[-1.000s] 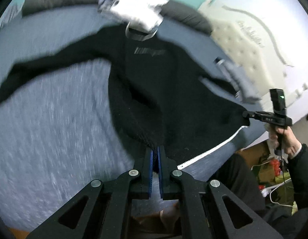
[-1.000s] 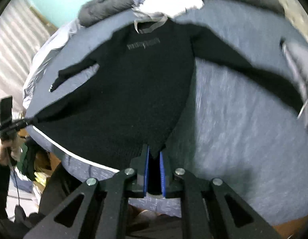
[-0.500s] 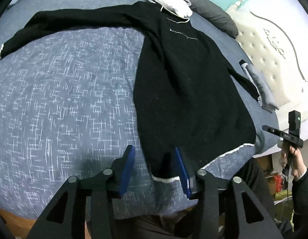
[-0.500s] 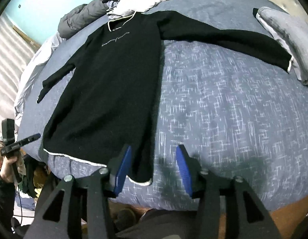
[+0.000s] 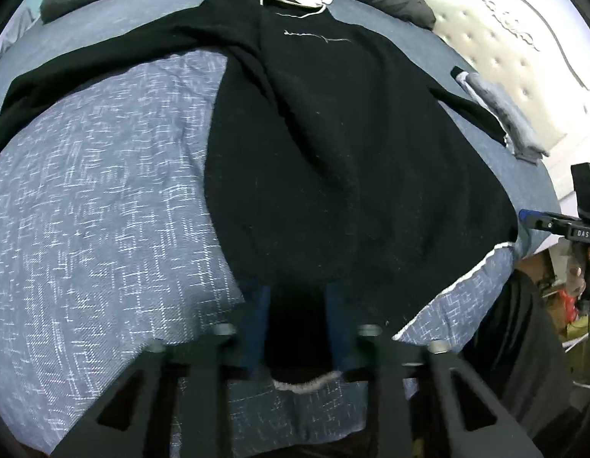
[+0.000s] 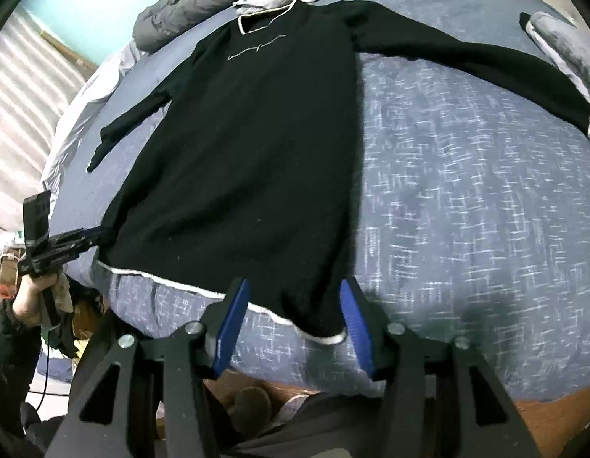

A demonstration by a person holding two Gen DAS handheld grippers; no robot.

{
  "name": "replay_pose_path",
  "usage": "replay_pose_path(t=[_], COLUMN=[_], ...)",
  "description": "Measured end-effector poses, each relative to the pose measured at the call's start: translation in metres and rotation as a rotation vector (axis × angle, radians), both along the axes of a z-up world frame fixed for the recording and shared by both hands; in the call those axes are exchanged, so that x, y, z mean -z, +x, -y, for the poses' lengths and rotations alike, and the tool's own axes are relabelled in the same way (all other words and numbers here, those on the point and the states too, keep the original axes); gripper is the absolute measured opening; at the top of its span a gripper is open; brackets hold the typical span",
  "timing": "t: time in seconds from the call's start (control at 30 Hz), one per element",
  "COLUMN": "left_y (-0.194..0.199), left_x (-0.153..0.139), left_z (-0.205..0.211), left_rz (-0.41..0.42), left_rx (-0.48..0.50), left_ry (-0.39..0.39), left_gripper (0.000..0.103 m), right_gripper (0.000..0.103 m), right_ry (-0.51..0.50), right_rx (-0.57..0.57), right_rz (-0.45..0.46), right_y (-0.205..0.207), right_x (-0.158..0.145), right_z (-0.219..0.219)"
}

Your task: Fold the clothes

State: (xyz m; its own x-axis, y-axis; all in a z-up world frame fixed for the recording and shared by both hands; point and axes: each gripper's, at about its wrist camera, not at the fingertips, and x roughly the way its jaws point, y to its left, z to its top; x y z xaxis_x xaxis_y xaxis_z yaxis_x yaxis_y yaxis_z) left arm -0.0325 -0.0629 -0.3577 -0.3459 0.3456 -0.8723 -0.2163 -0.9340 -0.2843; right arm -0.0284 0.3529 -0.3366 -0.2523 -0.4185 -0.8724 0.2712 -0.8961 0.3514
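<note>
Sweater (image 6: 249, 145) is laid flat on the bed (image 6: 466, 198), collar far, hem nearest, each hem corner sat between the wide-open, empty jaws of the left gripper (image 5: 296, 328) and right gripper (image 6: 291, 313).

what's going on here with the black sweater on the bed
A person with a gripper in each hand has a black sweater laid flat on the bed, sleeves spread out. The left gripper and right gripper are both open, one at each bottom corner of the hem. No fold has been made.
</note>
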Motion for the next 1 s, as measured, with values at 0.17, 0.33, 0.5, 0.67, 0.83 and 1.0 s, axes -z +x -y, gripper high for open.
replay_pose_path(t=[0.17, 0.33, 0.5, 0.67, 0.83, 1.0], left_y=[0.005, 0.019, 0.012, 0.014, 0.020, 0.021], left_x=[-0.015, -0.051, -0.043, -0.024, -0.026, -0.030], left_z=[0.007, 0.040, 0.074, 0.075, 0.070, 0.071], left_rz=[-0.049, -0.147, -0.104, -0.062, -0.065, -0.067], left_rx=[-0.018, -0.105, -0.193, -0.217, -0.204, -0.193], left_ry=[0.025, 0.125, 0.171, 0.187, 0.184, 0.181], left_gripper=[0.004, 0.003, 0.003, 0.003, 0.003, 0.003], right_gripper=[0.051, 0.051, 0.051, 0.051, 0.051, 0.012], right_ry=[0.007, 0.002, 0.015, 0.004, 0.025, 0.019], right_rx=[0.005, 0.029, 0.048, 0.034, 0.005, -0.029], right_rz=[0.015, 0.016, 0.024, 0.022, 0.061, 0.050], right_y=[-0.001, -0.002, -0.004, -0.004, -0.011, -0.012], right_x=[0.004, 0.004, 0.008, 0.009, 0.024, 0.031], right_z=[0.000, -0.006, -0.007, 0.003, 0.014, 0.022])
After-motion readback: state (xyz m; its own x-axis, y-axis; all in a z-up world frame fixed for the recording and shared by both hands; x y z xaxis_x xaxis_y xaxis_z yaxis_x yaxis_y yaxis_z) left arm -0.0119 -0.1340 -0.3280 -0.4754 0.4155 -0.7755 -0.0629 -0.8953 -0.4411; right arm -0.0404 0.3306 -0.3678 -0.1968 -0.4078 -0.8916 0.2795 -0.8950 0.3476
